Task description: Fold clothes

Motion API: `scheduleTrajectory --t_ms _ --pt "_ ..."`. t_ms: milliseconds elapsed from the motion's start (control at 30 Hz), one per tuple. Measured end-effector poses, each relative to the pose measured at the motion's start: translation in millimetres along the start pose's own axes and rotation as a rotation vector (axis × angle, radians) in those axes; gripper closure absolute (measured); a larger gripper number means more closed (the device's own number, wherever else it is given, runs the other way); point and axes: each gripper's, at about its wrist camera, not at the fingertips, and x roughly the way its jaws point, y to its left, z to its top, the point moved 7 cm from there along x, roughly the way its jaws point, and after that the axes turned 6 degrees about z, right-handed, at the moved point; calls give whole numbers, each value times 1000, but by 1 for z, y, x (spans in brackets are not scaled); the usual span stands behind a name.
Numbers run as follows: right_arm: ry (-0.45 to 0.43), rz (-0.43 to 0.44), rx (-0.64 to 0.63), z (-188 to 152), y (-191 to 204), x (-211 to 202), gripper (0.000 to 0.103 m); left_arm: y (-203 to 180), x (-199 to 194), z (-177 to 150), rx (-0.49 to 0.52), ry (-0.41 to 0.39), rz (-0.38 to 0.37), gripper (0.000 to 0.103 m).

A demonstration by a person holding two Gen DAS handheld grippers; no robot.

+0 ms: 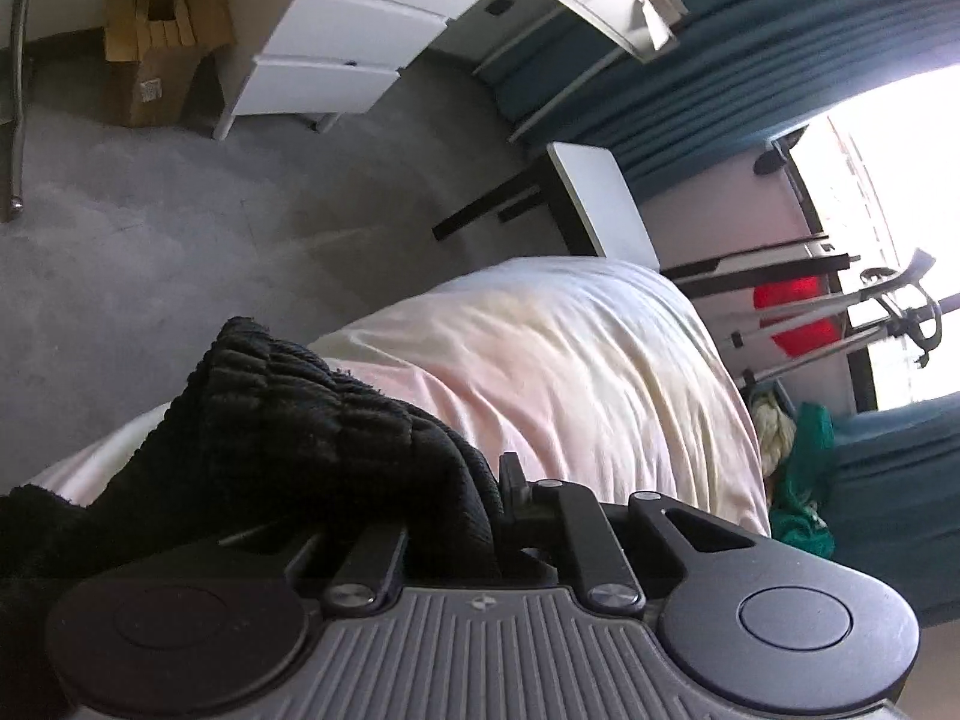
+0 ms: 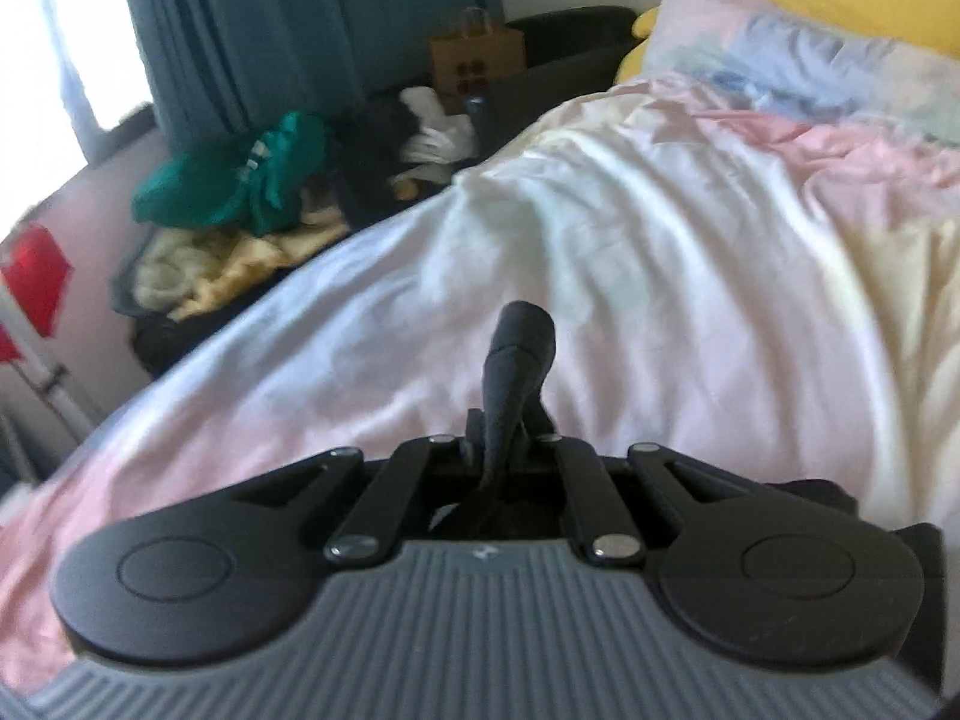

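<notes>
A black ribbed knit garment (image 1: pixel 270 420) hangs bunched in my left gripper (image 1: pixel 480 504), whose jaws are shut on it; the cloth covers the left finger and drapes over the pale bed cover (image 1: pixel 570 372). In the right wrist view my right gripper (image 2: pixel 504 426) is shut on a thin fold of dark cloth (image 2: pixel 519 354) that sticks up between the fingers above the bed cover (image 2: pixel 660 252). Whether both grippers hold the same garment cannot be told.
A heap of clothes, green (image 2: pixel 240 174), yellow (image 2: pixel 204 276) and white (image 2: pixel 438 132), lies beside the bed with a paper bag (image 2: pixel 477 60). Pillows (image 2: pixel 810 60) lie at the bed's head. White drawers (image 1: pixel 360 36), a cardboard box (image 1: pixel 159 48) and grey carpet (image 1: pixel 180 228) show beyond.
</notes>
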Motion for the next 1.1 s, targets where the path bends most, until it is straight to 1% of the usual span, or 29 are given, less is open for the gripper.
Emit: scheduleTrajectory --t_ms 33,67,100,133,200,233,267,300,367,433,500,600,667,700,733,767,800,833,900,1000,1033,1100 --pt "9 32 13 1 -2 -6 86 0 -6 -2 4 -5 -12 84" --pt "25 65 30 3 -5 -14 83 -1 -14 -4 10 -12 -22 78" --pt "33 95 47 6 -10 -24 81 -1 -21 -6 16 -20 -32 58" --pt "30 119 61 8 -17 -37 79 -2 -30 -8 24 -35 -40 42" --pt "21 160 81 11 -30 -65 69 -3 -54 -14 42 -71 -63 31" --pt "27 180 96 11 -37 -77 59 -5 -68 -23 55 -76 -100 26" --pt "48 198 120 9 -47 -89 50 -7 -82 -33 69 -67 -140 23" --pt "67 208 152 5 -59 -101 48 -8 -95 -44 79 -53 -177 22" --pt "92 221 215 -6 -82 -125 30 -2 -119 -70 53 -48 -232 16" --pt "122 253 267 -21 -102 -145 22 10 -134 -98 -5 -43 -265 3" --pt "187 296 336 -43 -117 -159 22 24 -141 -127 -71 -22 -282 1" --pt "271 346 467 -79 -134 -169 22 47 -132 -165 -180 47 -275 1" --pt "316 364 523 -100 -139 -171 22 62 -119 -181 -253 75 -276 1" --pt "336 371 539 -109 -139 -169 22 68 -111 -186 -293 93 -289 3" --pt "348 376 542 -115 -137 -167 23 71 -103 -186 -327 103 -321 3" --pt "346 386 538 -119 -135 -164 23 73 -97 -183 -340 99 -340 3" --pt "327 400 533 -120 -132 -160 23 74 -92 -178 -344 78 -340 5" --pt "307 415 532 -118 -130 -157 22 75 -89 -170 -348 41 -331 6" --pt "272 444 534 -113 -124 -144 21 76 -79 -156 -357 -13 -341 5" --pt "226 494 541 -104 -111 -118 21 73 -56 -145 -331 -32 -346 5" --pt "212 500 542 -100 -108 -110 21 72 -51 -143 -321 -44 -342 5" --pt "164 451 524 -93 -103 -96 21 68 -46 -140 -301 -73 -336 5"
